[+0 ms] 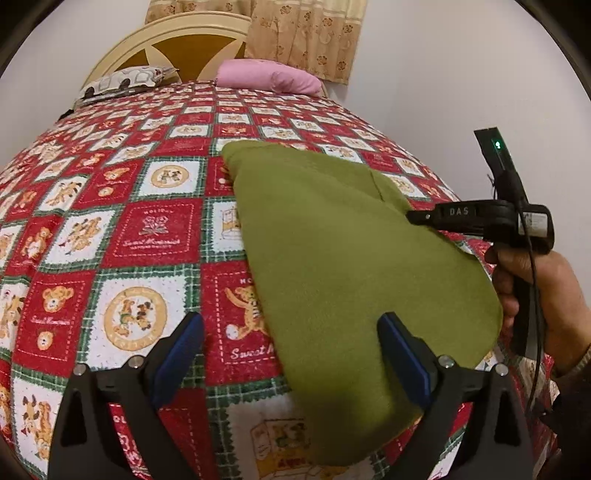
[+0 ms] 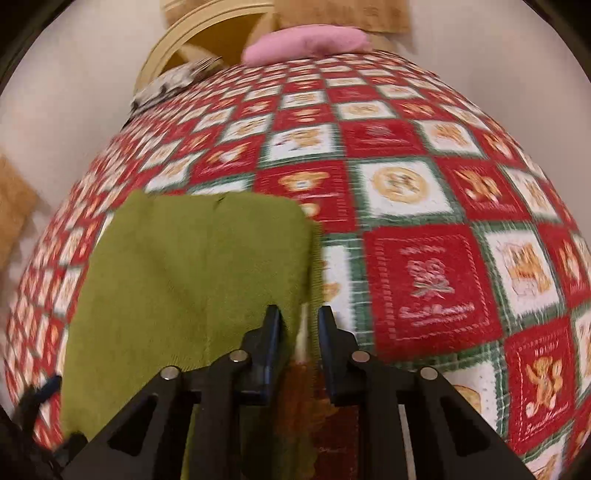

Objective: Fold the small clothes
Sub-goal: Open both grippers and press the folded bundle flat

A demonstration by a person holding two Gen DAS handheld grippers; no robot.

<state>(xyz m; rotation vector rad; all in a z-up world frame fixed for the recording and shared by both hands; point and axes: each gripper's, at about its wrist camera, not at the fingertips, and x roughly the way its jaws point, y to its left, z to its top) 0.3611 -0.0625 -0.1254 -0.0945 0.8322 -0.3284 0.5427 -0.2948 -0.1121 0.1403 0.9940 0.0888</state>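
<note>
The left gripper (image 1: 291,332) is closest, low in its own view. Its two blue pads are spread wide apart. Nothing is between them but the bedspread (image 1: 147,229). The pad at 5 o'clock sits over the near edge of the green cloth (image 1: 343,258).

In the right wrist view, the right gripper (image 2: 298,325) has its pads close together with a small gap. The right edge of the green cloth (image 2: 192,266) lies in that gap. This view is blurry, so I cannot tell if the pads are squeezing it.

The cloth lies flat on the red and white bear bedspread, from 6 o'clock up to the middle of the left view. At 3 o'clock a hand (image 1: 535,291) holds the right gripper.

Far off at 12 o'clock are a pink pillow (image 1: 266,77), a headboard (image 1: 177,40) and curtains (image 1: 306,33).
</note>
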